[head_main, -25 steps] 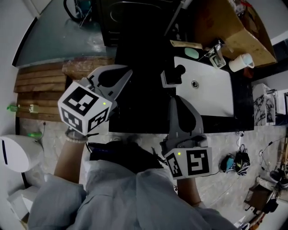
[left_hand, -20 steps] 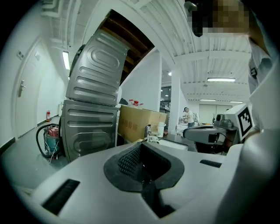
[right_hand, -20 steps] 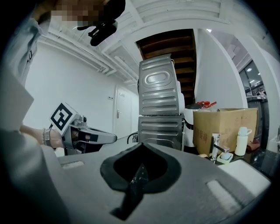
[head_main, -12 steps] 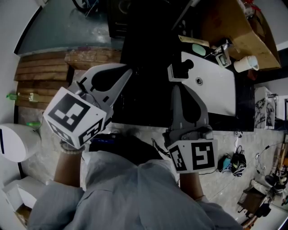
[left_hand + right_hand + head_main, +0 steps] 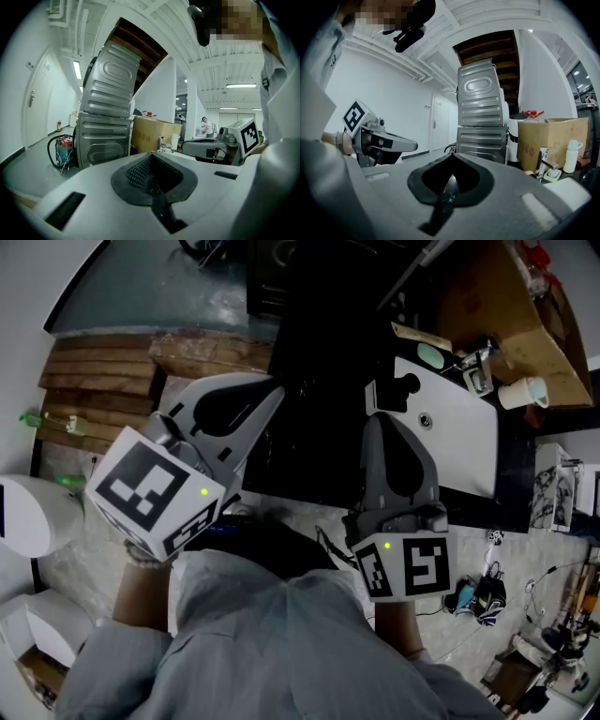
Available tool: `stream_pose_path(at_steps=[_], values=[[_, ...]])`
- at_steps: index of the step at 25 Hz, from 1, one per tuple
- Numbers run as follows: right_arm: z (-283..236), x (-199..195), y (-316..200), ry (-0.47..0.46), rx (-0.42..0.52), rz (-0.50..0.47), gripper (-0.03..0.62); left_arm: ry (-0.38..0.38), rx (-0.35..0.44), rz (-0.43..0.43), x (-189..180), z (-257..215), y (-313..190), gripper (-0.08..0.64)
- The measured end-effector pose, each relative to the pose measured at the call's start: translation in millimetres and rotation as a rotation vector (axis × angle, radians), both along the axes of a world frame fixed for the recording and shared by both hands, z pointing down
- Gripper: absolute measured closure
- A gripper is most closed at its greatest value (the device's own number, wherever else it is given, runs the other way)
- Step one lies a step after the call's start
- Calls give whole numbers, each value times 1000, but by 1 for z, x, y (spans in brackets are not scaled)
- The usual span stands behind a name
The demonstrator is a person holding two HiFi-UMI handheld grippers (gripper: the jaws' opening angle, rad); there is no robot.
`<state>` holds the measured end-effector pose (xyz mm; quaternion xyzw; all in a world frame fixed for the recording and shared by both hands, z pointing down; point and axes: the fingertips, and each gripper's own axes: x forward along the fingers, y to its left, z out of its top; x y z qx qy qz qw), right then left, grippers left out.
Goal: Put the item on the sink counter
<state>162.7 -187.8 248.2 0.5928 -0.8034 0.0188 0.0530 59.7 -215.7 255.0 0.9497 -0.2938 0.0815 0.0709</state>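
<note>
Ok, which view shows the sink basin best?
Head view: the whole white sink basin shows from above, with its drain and the dark counter around it. The right gripper view catches only a pale strip of it, low at the right edge. In the left gripper view I can't clearly make it out.

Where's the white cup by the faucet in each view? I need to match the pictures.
Head view: the white cup sits at the right edge, just below the cardboard box.
Left gripper view: small, near the centre, right of the box.
Right gripper view: far right, in front of the box.
Shared landmark: the cardboard box, next to the cup in all three.
</note>
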Motion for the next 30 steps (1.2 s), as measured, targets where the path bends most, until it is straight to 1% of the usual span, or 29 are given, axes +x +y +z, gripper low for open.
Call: stream_pose_path(at_steps=[7, 20, 30], values=[[1, -15, 0, 6, -4, -31, 595, 8, -2, -23, -11, -1, 4, 554], [2, -18, 8, 12, -10, -29, 595, 22, -17, 16, -8, 0, 13, 554], [4, -17, 13, 16, -16, -22, 595, 21, -28, 30, -6, 4, 18, 554]])
